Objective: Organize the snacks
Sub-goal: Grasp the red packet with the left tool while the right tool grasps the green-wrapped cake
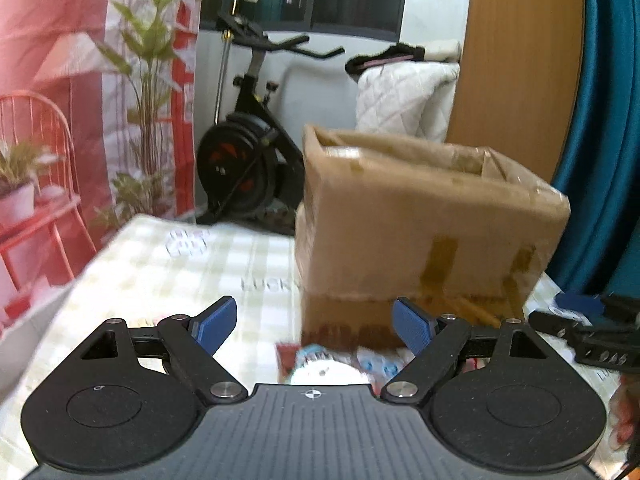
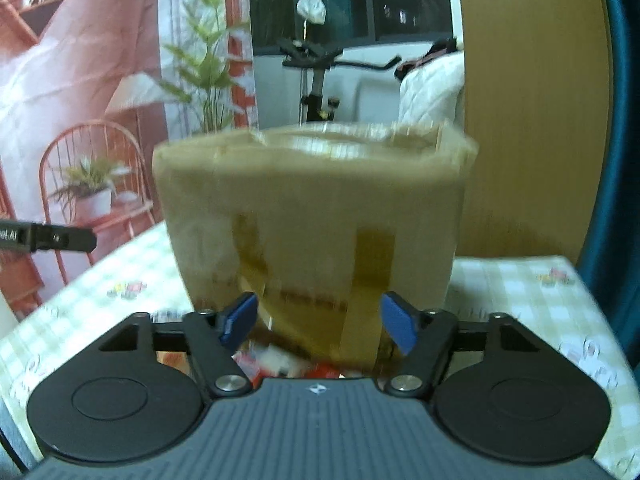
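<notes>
My left gripper (image 1: 314, 322) hangs over the pale green-and-white checked tablecloth (image 1: 160, 264) with its blue-padded fingers (image 1: 216, 322) spread wide and nothing between them. Beyond its fingertips stands the open-topped brown cardboard box patched with yellowish tape (image 1: 420, 216), upright on the cloth and apart from the pads. Just beneath and ahead of this gripper lie small snack packets in red, white and blue wrappers (image 1: 332, 360), close against the foot of the box; they are blurred, so I cannot count them or read them.

My right gripper (image 2: 318, 324) points at the same cardboard box (image 2: 312, 208) from its taped side. Its blue pads (image 2: 240, 322) stand apart, narrower than those of the left, and grip nothing; the box wall lies behind the gap, not in it. Red and white snack packets (image 2: 280, 362) lie below this gripper, at the base of the box. At the left edge of that view the black tip of my other gripper (image 2: 48, 236) shows, well clear of the box.
</notes>
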A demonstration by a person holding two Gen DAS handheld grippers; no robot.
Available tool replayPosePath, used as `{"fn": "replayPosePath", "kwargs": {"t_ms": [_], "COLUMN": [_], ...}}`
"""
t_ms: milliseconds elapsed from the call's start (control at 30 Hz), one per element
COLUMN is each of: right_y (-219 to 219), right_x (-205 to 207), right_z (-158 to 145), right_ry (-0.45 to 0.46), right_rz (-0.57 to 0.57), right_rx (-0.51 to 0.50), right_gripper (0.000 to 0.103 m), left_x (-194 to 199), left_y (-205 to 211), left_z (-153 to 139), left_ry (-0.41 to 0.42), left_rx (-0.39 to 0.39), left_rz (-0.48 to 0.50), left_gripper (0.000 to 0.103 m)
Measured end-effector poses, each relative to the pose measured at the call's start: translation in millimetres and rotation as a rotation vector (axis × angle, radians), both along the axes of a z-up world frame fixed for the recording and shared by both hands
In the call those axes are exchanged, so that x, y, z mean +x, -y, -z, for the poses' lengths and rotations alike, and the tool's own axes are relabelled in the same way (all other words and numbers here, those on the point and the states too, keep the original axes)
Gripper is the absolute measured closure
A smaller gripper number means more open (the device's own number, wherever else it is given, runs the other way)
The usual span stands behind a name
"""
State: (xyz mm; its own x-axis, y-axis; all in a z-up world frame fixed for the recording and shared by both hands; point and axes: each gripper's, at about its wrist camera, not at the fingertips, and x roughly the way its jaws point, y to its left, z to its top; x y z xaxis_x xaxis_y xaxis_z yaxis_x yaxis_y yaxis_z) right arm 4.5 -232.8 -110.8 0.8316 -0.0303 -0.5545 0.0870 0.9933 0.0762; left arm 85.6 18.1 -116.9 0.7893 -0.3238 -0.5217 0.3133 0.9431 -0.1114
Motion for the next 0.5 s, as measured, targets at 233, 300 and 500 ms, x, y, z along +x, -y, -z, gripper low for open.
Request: {"fn": "replayPosePath", "kwargs": {"t_ms": [233,300,500], "right_y": [-11.5,-15.0,-16.2], "right_x": [-17.2,-17.4,-11.6], "right_z": [50.3,56.9,65.9], "right_ry": [-0.135,-0.152,-0.168], "right_rz": [0.014,0.01,-0.005], "right_rx": [0.059,0.06,0.024], "right_gripper": [0.052,0.052,0.054], "left_x": [-11.8,-11.8,-16.2], "left_y": [6.6,9.9,32.4], "left_z": [39.2,46.1,54.8], "left_ry": [-0.088,-0.11,-0.143], "left_rx": [-0.01,-0.009,-0.037], "left_rz": [0.036,0.049,0.139], "left_gripper": [0.03,0.036,0.04]}}
